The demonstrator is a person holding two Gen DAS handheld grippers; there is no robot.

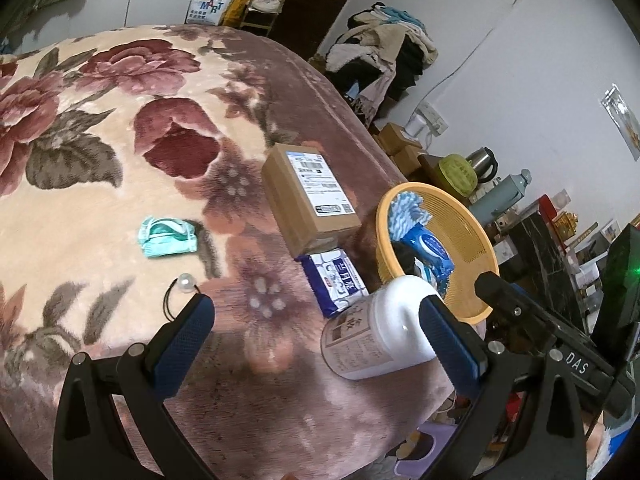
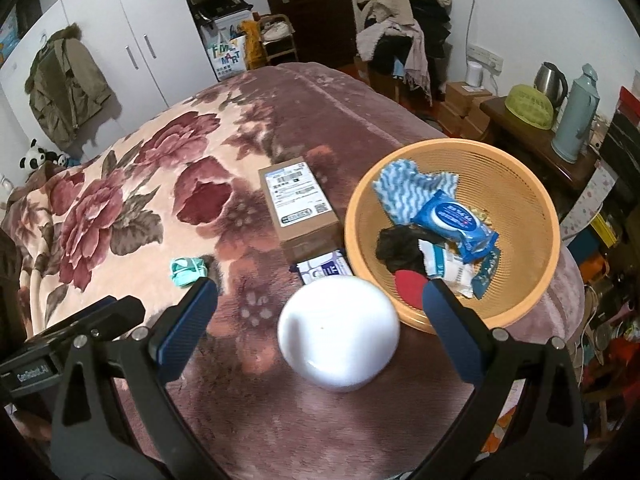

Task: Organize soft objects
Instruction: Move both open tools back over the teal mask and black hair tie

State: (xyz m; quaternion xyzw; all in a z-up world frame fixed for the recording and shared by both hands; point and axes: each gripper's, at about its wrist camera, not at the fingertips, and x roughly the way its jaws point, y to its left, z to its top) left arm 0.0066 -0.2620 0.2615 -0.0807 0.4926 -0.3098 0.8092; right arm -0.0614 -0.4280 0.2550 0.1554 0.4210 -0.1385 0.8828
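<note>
White bottle (image 2: 338,333) hiding tissue pk (image 2: 325,267).

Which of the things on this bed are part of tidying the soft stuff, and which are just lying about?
Part of the job:
orange basket, already holding a blue wavy cloth and a blue wipes pack
green face mask
tissue pack

Probably just lying about:
cardboard box
white bottle
pearl hair tie
</note>
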